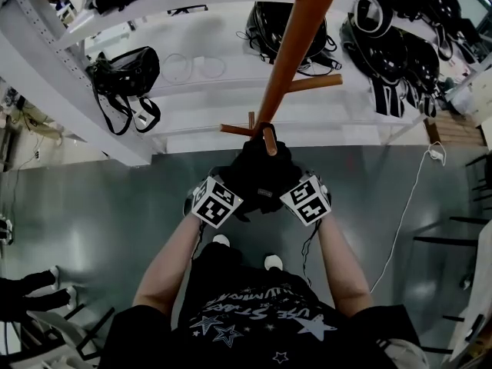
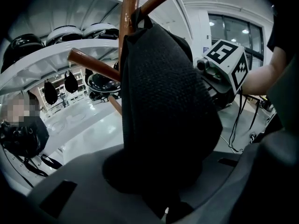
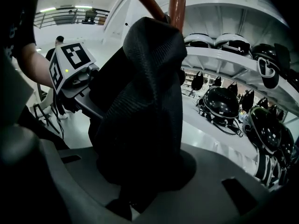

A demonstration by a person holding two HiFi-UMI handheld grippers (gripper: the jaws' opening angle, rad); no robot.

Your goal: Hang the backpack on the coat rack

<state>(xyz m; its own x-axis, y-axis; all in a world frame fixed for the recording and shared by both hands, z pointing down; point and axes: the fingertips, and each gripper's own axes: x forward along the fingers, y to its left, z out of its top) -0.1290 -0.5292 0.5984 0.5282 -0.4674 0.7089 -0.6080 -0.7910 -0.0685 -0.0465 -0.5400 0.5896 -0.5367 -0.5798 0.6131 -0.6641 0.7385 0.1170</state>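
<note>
A black backpack (image 1: 257,171) hangs by its top from an upward-slanting peg (image 1: 269,141) of the brown wooden coat rack (image 1: 296,44). My left gripper (image 1: 231,184) holds the bag's left side and my right gripper (image 1: 294,184) its right side, with their marker cubes facing up. In the left gripper view the dark mesh fabric (image 2: 163,115) runs down into the left gripper (image 2: 161,204), pinched between its jaws. The right gripper view shows the bag's fabric (image 3: 140,101) bunched the same way in the right gripper (image 3: 126,204). The fingertips are hidden by the bag.
White curved shelves (image 1: 192,114) behind the rack carry a black bag (image 1: 123,75) and several dark helmets (image 1: 284,29). A white cable (image 1: 407,206) trails over the grey floor at right. Black chair legs (image 1: 54,329) stand at lower left. Another rack peg (image 1: 315,83) sticks out right.
</note>
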